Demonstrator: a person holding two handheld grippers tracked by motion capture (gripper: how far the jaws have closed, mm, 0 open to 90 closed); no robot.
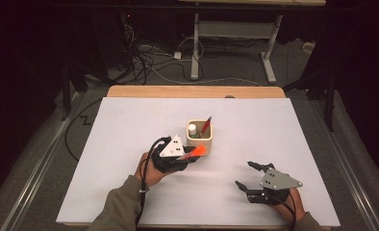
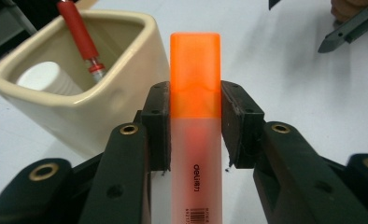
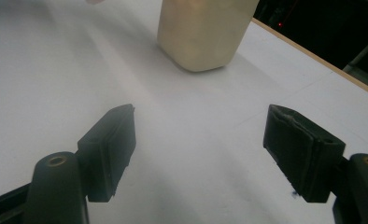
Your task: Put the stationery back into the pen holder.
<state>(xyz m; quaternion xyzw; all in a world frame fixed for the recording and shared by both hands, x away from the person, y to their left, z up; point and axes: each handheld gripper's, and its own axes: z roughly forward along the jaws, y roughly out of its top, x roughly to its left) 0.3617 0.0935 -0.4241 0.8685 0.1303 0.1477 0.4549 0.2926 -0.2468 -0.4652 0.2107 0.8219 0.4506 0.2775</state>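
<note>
- My left gripper (image 2: 194, 123) has its jaws clenched on an orange highlighter (image 2: 194, 93), just beside the cream pen holder (image 2: 79, 112).
- My right gripper (image 3: 201, 154) rests released, well apart from the holder.

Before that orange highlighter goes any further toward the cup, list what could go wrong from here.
1. The left hand-held gripper clamps the translucent orange plastic highlighter near its cap, so it might pivot or slip.
2. The cream square ceramic cup already holds a red pen and a white cylinder; the highlighter could jam against them.
3. A bump on the rim could tip the cup.
</note>
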